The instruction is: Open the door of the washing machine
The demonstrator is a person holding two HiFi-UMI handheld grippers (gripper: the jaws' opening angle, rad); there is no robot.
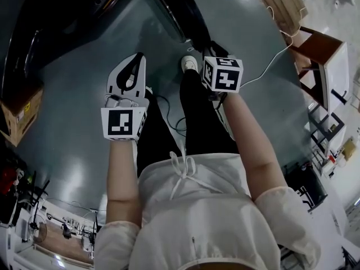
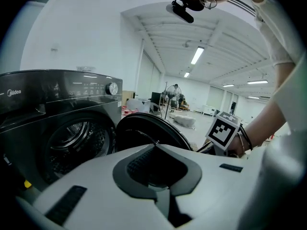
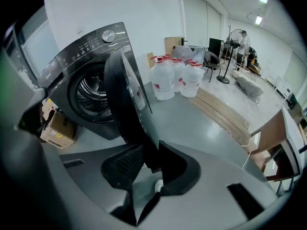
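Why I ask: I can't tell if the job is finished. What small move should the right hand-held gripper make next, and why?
Probably swing the door a little wider. The right hand-held gripper is clamped on the door's edge, and the door stands out from the washing machine with the drum exposed, yet it seems to have room to open further.

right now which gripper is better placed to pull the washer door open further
Right, likely. The right gripper has the edge of the open door clamped between its jaws. The left gripper is shut on nothing, with the door apart from it, ahead.
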